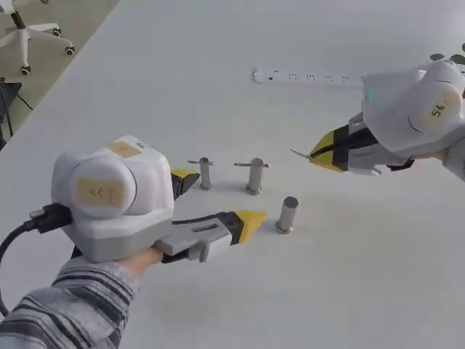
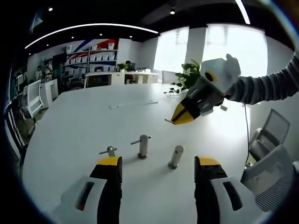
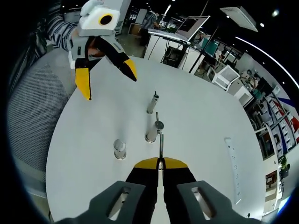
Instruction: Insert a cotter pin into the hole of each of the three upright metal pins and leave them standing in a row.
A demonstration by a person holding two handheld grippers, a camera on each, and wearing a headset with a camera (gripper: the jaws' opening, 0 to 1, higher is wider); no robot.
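Three upright metal pins stand on the white table. The left pin (image 1: pixel 205 173) and the middle pin (image 1: pixel 254 176) each carry a cotter pin through the top. The third pin (image 1: pixel 288 214), nearer me and to the right, has a bare top. My left gripper (image 1: pixel 218 202) is open, low beside the left pin, with nothing between its jaws. My right gripper (image 1: pixel 314 155) hovers right of the pins, shut on a thin cotter pin (image 1: pixel 300 153) that points toward them. In the right gripper view the cotter pin (image 3: pixel 160 144) juts from the gripper (image 3: pixel 160 164) toward the middle pin (image 3: pixel 153 131); the bare pin (image 3: pixel 120 149) stands left.
A white power strip (image 1: pixel 305 76) lies farther back on the table (image 1: pixel 218 87). An office chair (image 1: pixel 29 33) stands on the floor beyond the table's left edge. Plant leaves (image 1: pixel 450 57) show at the far right.
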